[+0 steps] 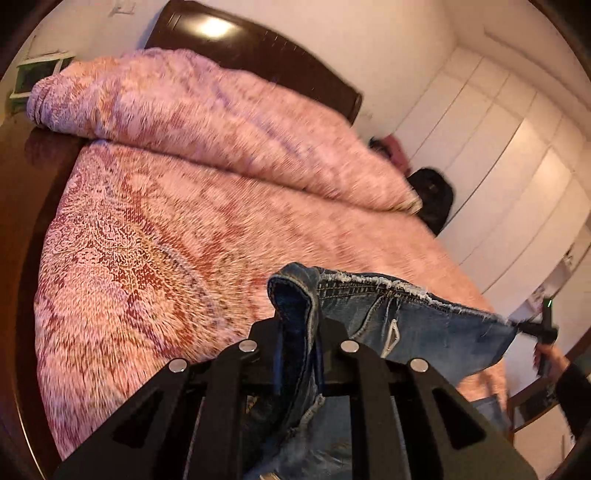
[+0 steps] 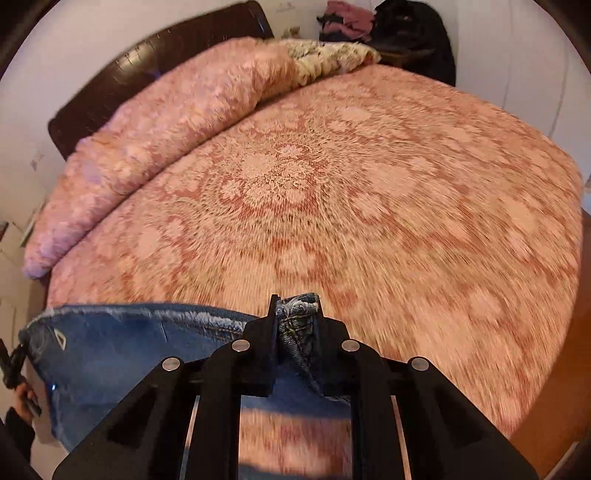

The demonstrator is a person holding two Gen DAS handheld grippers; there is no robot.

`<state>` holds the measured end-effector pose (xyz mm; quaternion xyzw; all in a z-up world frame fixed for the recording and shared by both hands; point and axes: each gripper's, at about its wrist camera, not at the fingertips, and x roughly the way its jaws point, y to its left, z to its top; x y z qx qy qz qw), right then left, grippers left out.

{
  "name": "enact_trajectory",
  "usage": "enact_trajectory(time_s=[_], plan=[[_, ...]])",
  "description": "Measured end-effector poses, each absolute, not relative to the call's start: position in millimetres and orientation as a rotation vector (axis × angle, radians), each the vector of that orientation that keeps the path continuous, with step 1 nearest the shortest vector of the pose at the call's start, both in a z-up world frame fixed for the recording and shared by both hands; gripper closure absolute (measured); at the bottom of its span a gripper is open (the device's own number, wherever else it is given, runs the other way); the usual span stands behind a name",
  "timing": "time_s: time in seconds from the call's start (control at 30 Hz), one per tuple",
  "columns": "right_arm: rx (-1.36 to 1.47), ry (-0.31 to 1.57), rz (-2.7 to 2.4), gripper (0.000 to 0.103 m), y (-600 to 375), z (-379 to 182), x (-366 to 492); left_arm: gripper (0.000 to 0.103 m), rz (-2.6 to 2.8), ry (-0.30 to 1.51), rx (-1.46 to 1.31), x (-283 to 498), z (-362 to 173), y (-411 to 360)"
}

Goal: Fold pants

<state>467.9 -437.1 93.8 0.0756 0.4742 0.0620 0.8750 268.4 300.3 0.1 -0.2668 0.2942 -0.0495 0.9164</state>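
Note:
A pair of blue denim pants (image 1: 417,325) hangs stretched between my two grippers above the pink patterned bed. My left gripper (image 1: 297,314) is shut on one corner of the frayed waistband. My right gripper (image 2: 295,314) is shut on the other corner of the pants (image 2: 122,347). In the left wrist view the right gripper (image 1: 535,328) shows at the far right end of the cloth. In the right wrist view the left gripper (image 2: 14,363) shows at the far left end. The legs hang below, mostly hidden.
The bed (image 2: 351,192) has a pink patterned cover and a rolled pink duvet (image 1: 192,122) along the dark headboard (image 1: 258,48). White wardrobe doors (image 1: 491,147) stand at the right. Dark and pink clothes (image 2: 391,26) lie piled beyond the bed corner.

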Motion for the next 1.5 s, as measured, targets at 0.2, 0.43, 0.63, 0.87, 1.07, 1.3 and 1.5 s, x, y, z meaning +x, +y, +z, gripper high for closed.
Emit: enact_trajectory(time_s=[0.2,0.43,0.63,0.87,1.07,1.3,1.5], plan=[[0.238,0.97,0.108,0.088,-474.1,80.9,349.2,0.092,-0.149,0.516,-0.597,186.2,20.9,290.2],[0.253,1.143,0.039,0.081,-491.2,-3.9,265.5,0.067,-0.091,0.685,-0.587,102.9,-25.6,272.3],[0.35,1.145,-0.09,0.034,-492.6,-16.2,220.5,0.019,0.123,0.892,-0.548,67.9,-62.0,265.5],[0.731,1.041,0.048,0.027,-474.8,-14.2,179.4,0.002,0.082,0.78,-0.968,38.0,-53.3,265.5],[0.833,1.029,0.177,0.026,-424.7,-16.4,177.9,0.002,-0.008,0.672,-1.321,63.6,-81.7,246.9],[0.841,1.024,0.242,0.027,-402.1,-13.4,172.7,0.003,0.044,0.621,-1.411,86.2,-101.9,228.4],[0.978,0.99,0.159,0.026,-426.5,-28.5,156.9,0.064,0.121,0.593,-1.412,104.2,-113.4,224.0]])
